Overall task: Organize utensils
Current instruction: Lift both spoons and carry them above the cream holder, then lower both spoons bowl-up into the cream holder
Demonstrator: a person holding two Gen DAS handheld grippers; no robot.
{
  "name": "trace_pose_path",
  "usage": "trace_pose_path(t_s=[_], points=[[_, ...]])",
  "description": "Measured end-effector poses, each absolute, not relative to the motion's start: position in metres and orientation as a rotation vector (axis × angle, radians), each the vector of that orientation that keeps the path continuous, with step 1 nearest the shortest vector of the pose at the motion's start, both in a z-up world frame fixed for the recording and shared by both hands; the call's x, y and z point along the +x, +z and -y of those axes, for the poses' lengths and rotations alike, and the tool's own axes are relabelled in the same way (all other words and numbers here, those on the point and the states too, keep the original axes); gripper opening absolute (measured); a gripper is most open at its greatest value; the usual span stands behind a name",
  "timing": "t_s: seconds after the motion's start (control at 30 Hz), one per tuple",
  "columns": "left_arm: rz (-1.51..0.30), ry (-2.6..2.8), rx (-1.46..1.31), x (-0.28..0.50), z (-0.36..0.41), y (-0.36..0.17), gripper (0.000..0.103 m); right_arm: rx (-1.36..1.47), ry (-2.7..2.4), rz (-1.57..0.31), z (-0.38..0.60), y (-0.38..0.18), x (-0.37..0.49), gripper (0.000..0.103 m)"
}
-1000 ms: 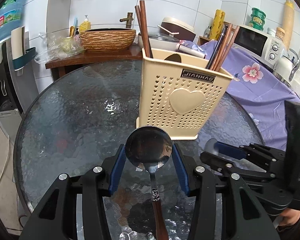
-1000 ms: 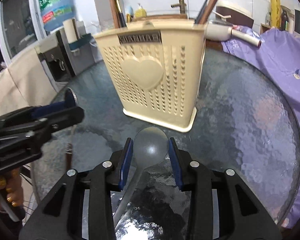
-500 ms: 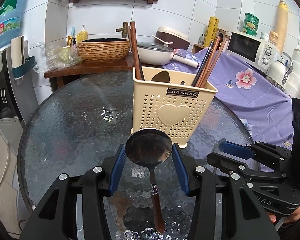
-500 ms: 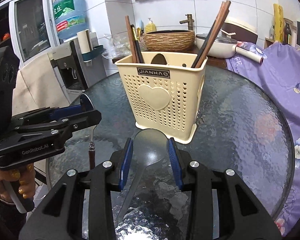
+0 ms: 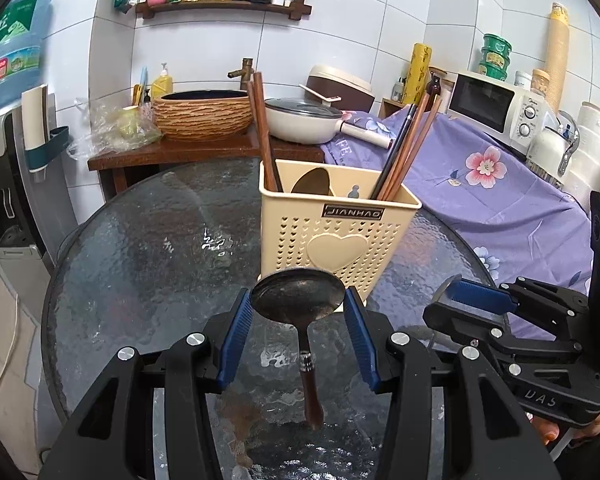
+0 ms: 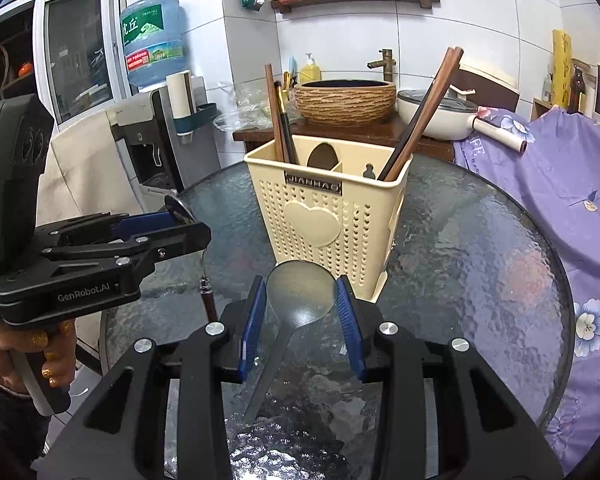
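Observation:
A cream perforated utensil holder [image 5: 332, 236] stands on the round glass table [image 5: 140, 264], also in the right wrist view [image 6: 324, 216]. It holds brown chopsticks [image 5: 266, 140] and a spoon [image 5: 312, 182]. My left gripper [image 5: 298, 300] is shut on the bowl of a dark spoon [image 5: 298, 294] with a brown handle hanging down. My right gripper [image 6: 301, 292] is shut on the bowl of a silver spoon [image 6: 300, 290], handle hanging down. Both are held above the table, in front of the holder.
Behind the table is a wooden counter [image 5: 180, 152] with a woven basin [image 5: 204, 114] and a white pan [image 5: 304, 120]. A purple flowered cloth [image 5: 500, 200] covers the right side, with a microwave [image 5: 496, 104]. A water dispenser [image 6: 148, 136] stands left.
Both grippers have lifted and drawn back from the holder with their spoons, so the holder looks smaller and lower and its open top shows.

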State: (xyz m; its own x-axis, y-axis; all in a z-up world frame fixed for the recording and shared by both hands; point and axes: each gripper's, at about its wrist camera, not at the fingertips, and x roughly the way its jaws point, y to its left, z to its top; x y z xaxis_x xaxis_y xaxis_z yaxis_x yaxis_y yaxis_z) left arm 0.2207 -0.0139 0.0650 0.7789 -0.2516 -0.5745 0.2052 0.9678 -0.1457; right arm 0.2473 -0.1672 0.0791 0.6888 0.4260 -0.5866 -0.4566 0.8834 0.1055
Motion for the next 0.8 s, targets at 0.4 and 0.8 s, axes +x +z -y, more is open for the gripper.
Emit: trace_pose_path(t_s=[0.4,0.8], points=[[-0.565,-0.287,-0.068,0.225,0.017,0.107,0.046,-0.047,0.483,-0.553,0.176,0.129,0.258,0.036],[-0.416,-0.274,-0.087,0.243,0.013,0.189,0.046,-0.031,0.442,-0.407,0.180,0.204,0.284,0.036]])
